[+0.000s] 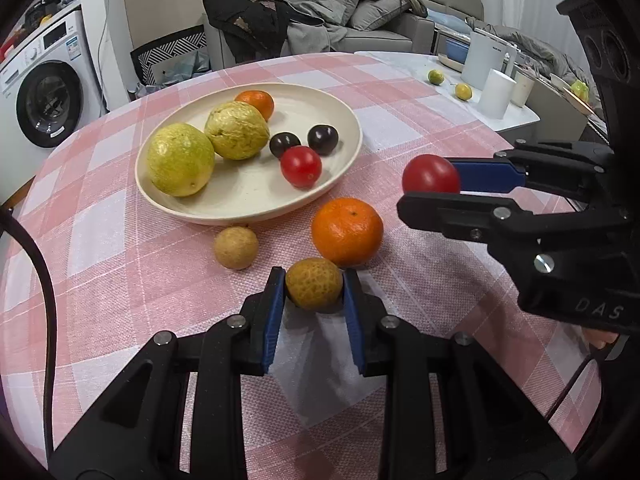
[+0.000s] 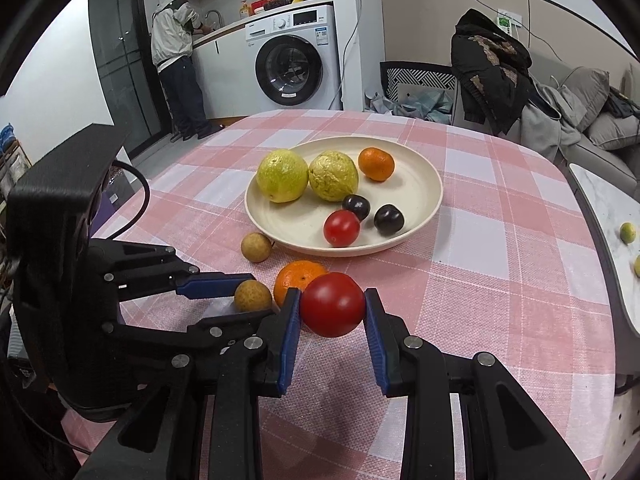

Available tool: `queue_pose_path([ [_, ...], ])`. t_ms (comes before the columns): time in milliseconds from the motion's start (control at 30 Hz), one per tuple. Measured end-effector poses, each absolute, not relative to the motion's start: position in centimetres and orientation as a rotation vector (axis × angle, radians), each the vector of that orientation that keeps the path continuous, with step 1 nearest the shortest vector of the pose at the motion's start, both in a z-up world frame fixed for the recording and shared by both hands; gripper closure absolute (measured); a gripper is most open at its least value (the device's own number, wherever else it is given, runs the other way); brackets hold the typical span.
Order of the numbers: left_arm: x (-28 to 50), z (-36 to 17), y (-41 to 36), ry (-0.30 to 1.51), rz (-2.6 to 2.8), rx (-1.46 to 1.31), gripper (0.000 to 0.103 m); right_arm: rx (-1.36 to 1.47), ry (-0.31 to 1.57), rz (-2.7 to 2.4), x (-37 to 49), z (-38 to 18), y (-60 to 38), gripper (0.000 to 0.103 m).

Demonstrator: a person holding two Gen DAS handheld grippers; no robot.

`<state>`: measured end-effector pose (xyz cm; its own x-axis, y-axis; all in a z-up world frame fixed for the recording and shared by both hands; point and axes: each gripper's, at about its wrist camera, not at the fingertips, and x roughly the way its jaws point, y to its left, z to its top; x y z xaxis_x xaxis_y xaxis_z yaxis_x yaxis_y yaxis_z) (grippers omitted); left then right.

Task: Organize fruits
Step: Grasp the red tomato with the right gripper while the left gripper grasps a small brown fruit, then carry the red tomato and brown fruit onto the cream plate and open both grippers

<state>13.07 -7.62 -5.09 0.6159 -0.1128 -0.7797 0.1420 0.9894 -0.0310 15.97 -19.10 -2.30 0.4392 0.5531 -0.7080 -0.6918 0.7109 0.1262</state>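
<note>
Far left, your plate [image 1: 344,160] already has two big yellow-green fruits [image 1: 180,160], a small orange [image 1: 256,102], two dark plums [image 1: 323,139] & a tomato [image 1: 301,166], so that looks like the collection spot. Just in front of its rim a loose longan [image 1: 236,247] sits on the cloth, w/ an orange [image 1: 347,231] beside it; both not yet sorted. Your left gripper [image 1: 314,292] is clamped narrow on a second longan [image 1: 314,288], low by the table [image 1: 120,240], prob. so it can't roll. To the right, your right gripper [image 2: 332,310] pinches a red tomato [image 2: 332,304], held clear above the cloth, ready to carry to the plate.
</note>
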Motion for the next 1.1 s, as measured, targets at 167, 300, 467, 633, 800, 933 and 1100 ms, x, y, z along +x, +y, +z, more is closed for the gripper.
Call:
queue_pose_path([
  [167,12.9,-4.2,-6.6,0.877,-0.135,0.019,0.077,-0.182,0.788,0.769,16.0,-1.9,-19.2,0.071],
  [300,12.7,-3.6,-5.8,0.862,-0.12,0.003,0.077,-0.184,0.776,0.769,15.7,-1.5,-19.0,0.071],
  [467,12.5,-2.9,-5.2,0.848,-0.109,-0.009,0.077,-0.179,0.766,0.759,15.7,-1.3,-18.7,0.071],
  [633,12.3,-2.5,-4.7,0.836,-0.093,-0.013,0.077,-0.173,0.737,0.755,15.4,-0.5,-18.6,0.071],
  [800,12.5,-1.9,-4.4,0.823,-0.085,-0.013,0.077,-0.156,0.716,0.74,15.8,0.5,-18.6,0.071],
  [933,12.6,-1.4,-4.2,0.81,-0.081,-0.02,0.077,-0.156,0.712,0.727,17.0,0.9,-18.5,0.071],
  [1100,12.8,-0.9,-3.6,0.798,-0.07,-0.025,0.077,-0.138,0.707,0.706,18.3,1.3,-18.5,0.071],
])
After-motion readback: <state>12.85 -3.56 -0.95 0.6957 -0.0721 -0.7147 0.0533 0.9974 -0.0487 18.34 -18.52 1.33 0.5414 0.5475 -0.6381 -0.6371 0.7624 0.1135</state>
